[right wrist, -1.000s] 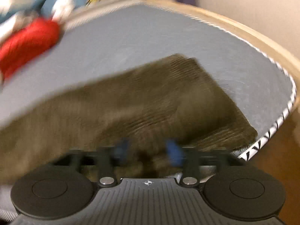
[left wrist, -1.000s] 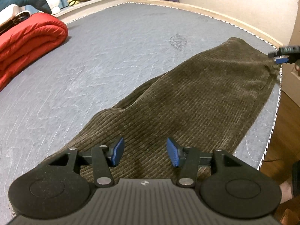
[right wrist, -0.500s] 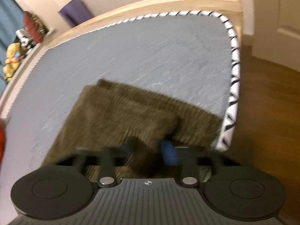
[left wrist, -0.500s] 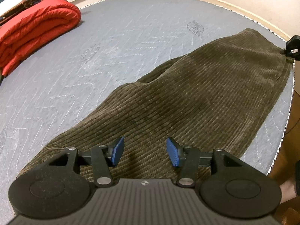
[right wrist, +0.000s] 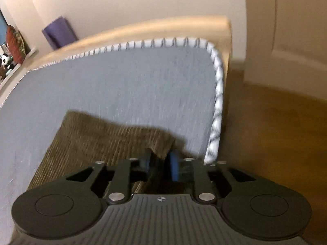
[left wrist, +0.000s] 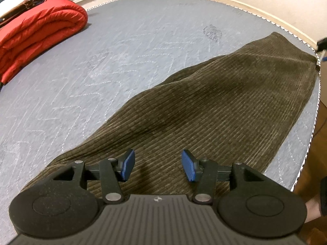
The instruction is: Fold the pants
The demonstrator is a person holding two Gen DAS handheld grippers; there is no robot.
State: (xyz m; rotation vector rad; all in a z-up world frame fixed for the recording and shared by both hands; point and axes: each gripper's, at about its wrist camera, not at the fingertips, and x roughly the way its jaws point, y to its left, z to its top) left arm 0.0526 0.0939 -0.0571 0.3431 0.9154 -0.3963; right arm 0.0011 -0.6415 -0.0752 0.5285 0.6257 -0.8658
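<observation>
brown corduroy pants (left wrist: 214, 110) (no legible label)

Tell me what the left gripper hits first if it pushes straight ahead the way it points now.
Most likely the brown pants. The left gripper is open, and corduroy fills the view between and beyond its fingers, running ahead across the mattress. Its height above the cloth is unclear.

Each black hand-held gripper (left wrist: 157, 165) has blue pads (left wrist: 128, 164) and silver screws.
</observation>
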